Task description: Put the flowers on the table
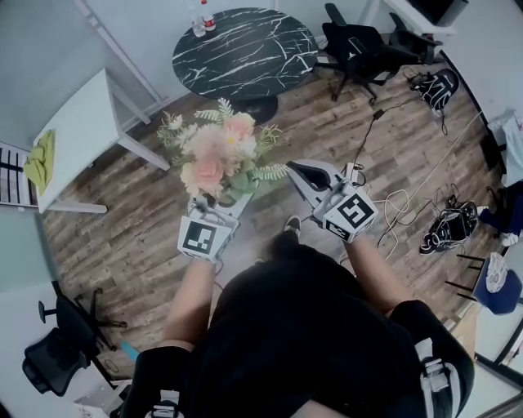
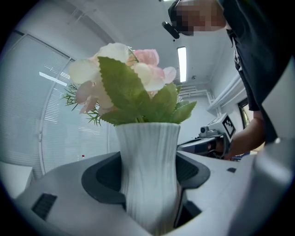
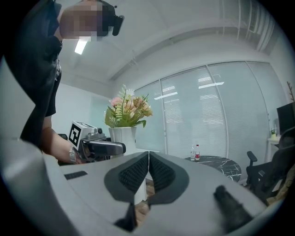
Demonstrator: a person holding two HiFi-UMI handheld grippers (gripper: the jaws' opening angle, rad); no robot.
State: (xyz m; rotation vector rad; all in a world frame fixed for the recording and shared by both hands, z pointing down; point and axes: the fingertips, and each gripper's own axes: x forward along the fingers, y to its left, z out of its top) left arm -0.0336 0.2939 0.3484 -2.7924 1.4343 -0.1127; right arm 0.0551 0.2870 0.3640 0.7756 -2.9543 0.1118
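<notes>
Facing the round black marble bench [image 1: 245, 49] across wood floor [image 1: 122, 237], the person holds the flowers [image 1: 219, 151] in mid-air, well short of it. A white bench [image 1: 78, 122] stands to the left and office chairs [image 1: 359, 45] to the right. The flowers sit upright in a ribbed white vase [image 2: 150, 175], which the left gripper [image 1: 216, 208] clamps at its waist between both jaws, likely to keep it level. The right gripper [image 3: 148, 170], jaws pressed together on nothing, hangs beside. Floor cables [image 1: 400, 200] and the bottles [image 1: 204, 20] at the far rim leave the approach free.
</notes>
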